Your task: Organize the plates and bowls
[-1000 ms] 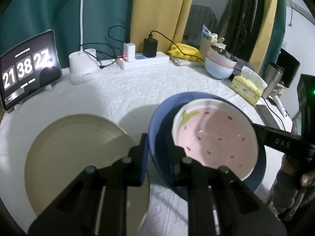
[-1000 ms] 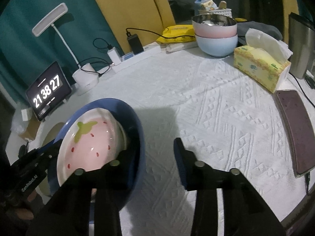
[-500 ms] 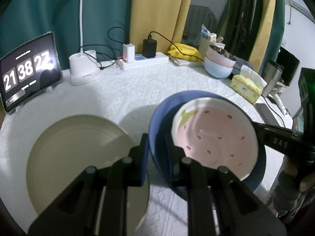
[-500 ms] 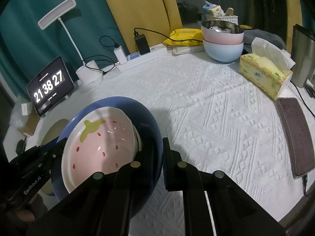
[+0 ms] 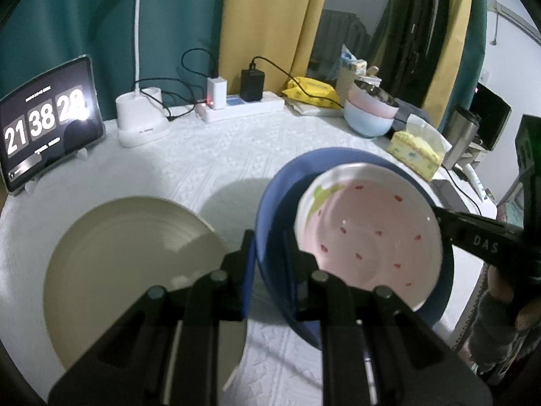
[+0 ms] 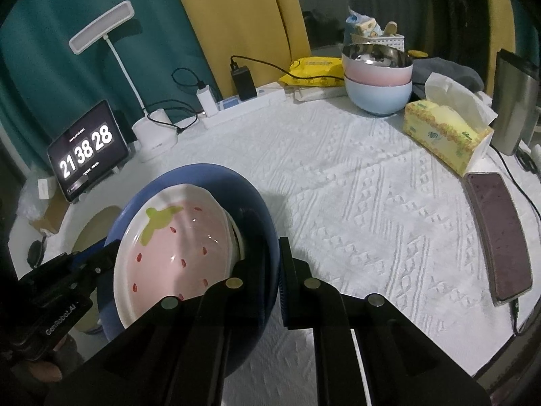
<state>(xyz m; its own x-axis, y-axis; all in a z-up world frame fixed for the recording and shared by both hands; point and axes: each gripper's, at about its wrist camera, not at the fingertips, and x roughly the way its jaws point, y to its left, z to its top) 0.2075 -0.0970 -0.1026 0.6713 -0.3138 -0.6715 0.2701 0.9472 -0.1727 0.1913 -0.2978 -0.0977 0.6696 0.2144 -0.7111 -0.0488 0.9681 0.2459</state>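
Both my grippers point down at a slant over the white table (image 6: 372, 182), holding one stack between them. My left gripper (image 5: 268, 253) is clamped on the near-left rim of the blue plate (image 5: 270, 209), one finger outside the rim and one inside. My right gripper (image 6: 274, 270) has just been closing and now pinches the opposite rim of the same blue plate, the rim squeezed between its pads. The plate looks raised and tilted above the cloth, casting a shadow beneath. Inside it sits the pink strawberry dish (image 5: 372, 233), shifted toward my right gripper's side. Beside the stack, at the left, a beige plate (image 5: 128, 264) lies flat on the table; my left gripper's fingers cover its near edge, and from the right wrist only a sliver shows behind the blue plate. The blue plate's lower rim is hidden by both grippers' bodies. Part of my right hand (image 5: 507, 304) appears at the frame's edge, blurred. Toward the back stand two stacked bowls (image 6: 378, 81), pink on blue, with a tissue box (image 6: 446, 135) just beside them, a desk lamp (image 6: 148, 115), a clock tablet (image 6: 88, 152), a power strip (image 5: 243, 108) and a dark phone (image 6: 497, 233).
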